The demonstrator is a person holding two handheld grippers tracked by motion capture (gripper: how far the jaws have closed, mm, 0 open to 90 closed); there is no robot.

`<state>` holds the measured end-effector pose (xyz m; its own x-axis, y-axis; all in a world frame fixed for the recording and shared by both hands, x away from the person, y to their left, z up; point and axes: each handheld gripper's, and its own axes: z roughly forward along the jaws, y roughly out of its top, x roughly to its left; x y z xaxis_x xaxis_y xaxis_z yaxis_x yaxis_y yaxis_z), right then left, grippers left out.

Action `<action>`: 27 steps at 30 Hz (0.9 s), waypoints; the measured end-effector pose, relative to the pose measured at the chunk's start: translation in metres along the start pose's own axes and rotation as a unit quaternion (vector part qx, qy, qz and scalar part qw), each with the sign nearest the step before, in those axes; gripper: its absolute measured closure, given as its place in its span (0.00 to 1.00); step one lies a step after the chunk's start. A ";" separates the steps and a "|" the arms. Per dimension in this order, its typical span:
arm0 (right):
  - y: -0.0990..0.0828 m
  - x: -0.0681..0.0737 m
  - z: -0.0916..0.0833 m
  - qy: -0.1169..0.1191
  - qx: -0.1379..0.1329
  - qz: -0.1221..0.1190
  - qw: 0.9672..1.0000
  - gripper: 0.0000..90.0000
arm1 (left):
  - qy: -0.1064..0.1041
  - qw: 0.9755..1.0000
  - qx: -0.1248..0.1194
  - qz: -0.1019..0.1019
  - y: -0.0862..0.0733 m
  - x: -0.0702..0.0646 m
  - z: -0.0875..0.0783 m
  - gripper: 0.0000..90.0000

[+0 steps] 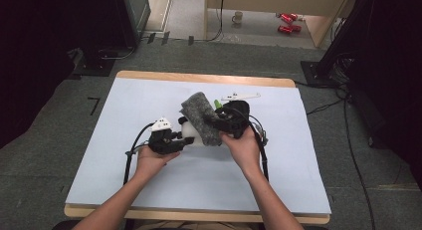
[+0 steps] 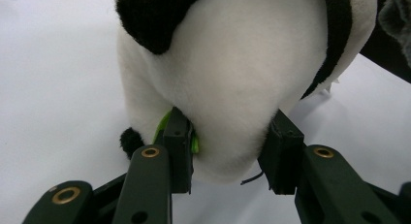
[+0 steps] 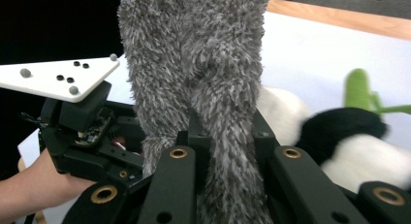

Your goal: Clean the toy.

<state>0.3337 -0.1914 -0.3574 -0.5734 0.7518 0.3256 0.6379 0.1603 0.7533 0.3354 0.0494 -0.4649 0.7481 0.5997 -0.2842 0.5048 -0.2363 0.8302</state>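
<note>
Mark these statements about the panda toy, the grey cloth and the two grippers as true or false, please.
1. The left gripper clamps the plush panda. True.
2. The right gripper is open and holds nothing. False: it is shut on the fuzzy grey cloth.
3. The cloth lies flat on the table. False: it is lifted, draped against the panda.
4. Something green pokes out beside the panda. True.

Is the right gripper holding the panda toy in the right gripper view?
No, the right gripper is closed on the grey fluffy cloth, while the panda toy lies apart to the side.
</note>
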 end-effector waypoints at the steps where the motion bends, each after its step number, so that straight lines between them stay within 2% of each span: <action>1: 0.000 0.000 0.000 0.000 0.000 0.000 1.000 0.87 | 0.000 1.000 0.000 0.000 0.000 0.000 0.000 0.68; 3: -0.001 0.004 0.009 0.007 0.011 -0.004 1.000 0.87 | 0.004 1.000 0.002 0.008 -0.002 -0.002 -0.001 0.68; 7: -0.005 0.006 0.022 0.007 0.026 -0.009 1.000 0.87 | 0.008 1.000 0.002 0.007 -0.003 -0.003 -0.001 0.68; 10: -0.007 0.002 0.025 0.004 0.025 -0.011 1.000 0.86 | 0.009 1.000 0.002 0.007 -0.003 -0.002 -0.001 0.68; 12: -0.007 -0.002 0.023 -0.002 0.026 -0.011 1.000 0.86 | 0.011 1.000 0.005 0.008 -0.002 -0.003 -0.001 0.68; 13: -0.008 -0.006 0.020 -0.019 0.026 -0.015 0.999 0.86 | 0.008 1.000 0.010 -0.001 0.000 -0.002 -0.001 0.68; 15: -0.008 -0.009 0.018 -0.028 0.025 -0.015 0.999 0.86 | 0.007 1.000 0.013 -0.005 0.002 -0.001 -0.001 0.68; 16: -0.009 -0.016 0.012 -0.052 0.026 -0.014 0.998 0.87 | 0.005 1.000 0.016 -0.007 0.003 0.000 -0.001 0.68; 17: -0.010 -0.021 0.009 -0.063 0.028 -0.009 0.998 0.87 | 0.003 1.000 0.015 -0.008 0.004 0.001 -0.001 0.68; 18: -0.010 -0.021 0.009 -0.063 0.028 -0.009 0.998 0.87 | -0.001 1.000 0.017 -0.006 0.004 0.002 0.000 0.68; 19: -0.012 -0.032 0.003 -0.059 0.024 0.008 0.998 0.87 | -0.002 1.000 0.018 0.000 0.007 0.002 0.001 0.69; 21: -0.013 -0.037 -0.003 -0.064 0.017 0.015 0.998 0.87 | -0.007 1.000 0.020 -0.002 0.009 0.004 0.002 0.69; 27: -0.014 -0.048 -0.021 -0.083 -0.001 0.024 0.996 0.87 | -0.019 0.999 0.027 -0.008 0.013 0.011 0.003 0.69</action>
<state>0.3416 -0.2433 -0.3720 -0.4490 0.8540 0.2630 0.6615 0.1198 0.7403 0.3521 0.0504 -0.4586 0.7551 0.5740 -0.3168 0.5391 -0.2688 0.7982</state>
